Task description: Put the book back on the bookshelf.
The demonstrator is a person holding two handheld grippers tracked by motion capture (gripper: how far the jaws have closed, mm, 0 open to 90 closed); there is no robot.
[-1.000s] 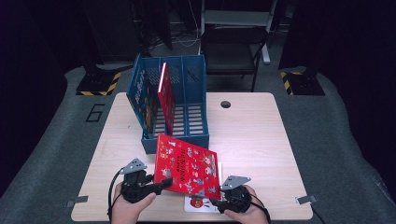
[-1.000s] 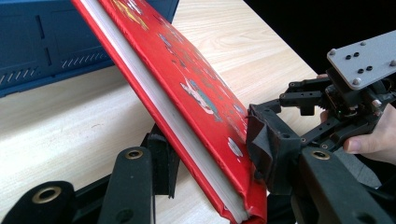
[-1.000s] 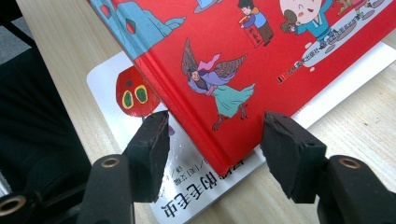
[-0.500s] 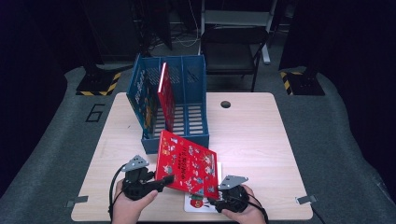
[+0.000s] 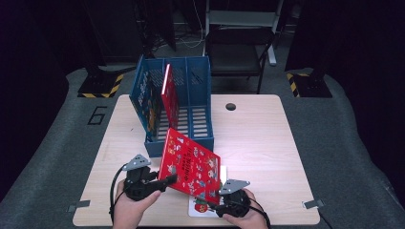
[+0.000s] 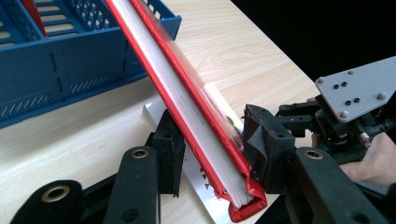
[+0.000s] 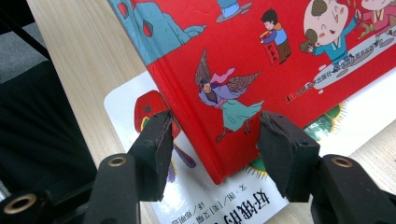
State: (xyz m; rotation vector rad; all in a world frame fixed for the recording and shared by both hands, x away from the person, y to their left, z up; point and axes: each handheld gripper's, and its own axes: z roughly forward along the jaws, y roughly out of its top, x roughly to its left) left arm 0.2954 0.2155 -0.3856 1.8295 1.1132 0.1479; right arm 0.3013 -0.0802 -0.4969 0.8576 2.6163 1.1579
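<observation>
While my left gripper (image 5: 168, 180) has just been closing its jaws, the red book (image 5: 190, 167) now sits between them by its lower left corner, tilted up off the table (image 5: 267, 143) with its top edge leaning toward the blue file rack (image 5: 200, 95). In the left gripper view one pad (image 6: 169, 149) lies on the back cover and the other against the front, page block sandwiched between, so I read that as a pinch, though a light one. My right gripper (image 5: 217, 198) has also been narrowing; in its own view both pads stand to either side of the book's near corner, the left one at the edge and the right one (image 7: 285, 149) in front of the cover, and I cannot say they press on it. Compared with a second ago the book stands a little steeper and nearer the rack. Under it lies a thin white booklet (image 5: 198, 208), flat on the table. A second red book (image 5: 169, 95) already stands upright in the rack. My guess is the lift is underway and the next free slot is the goal.
</observation>
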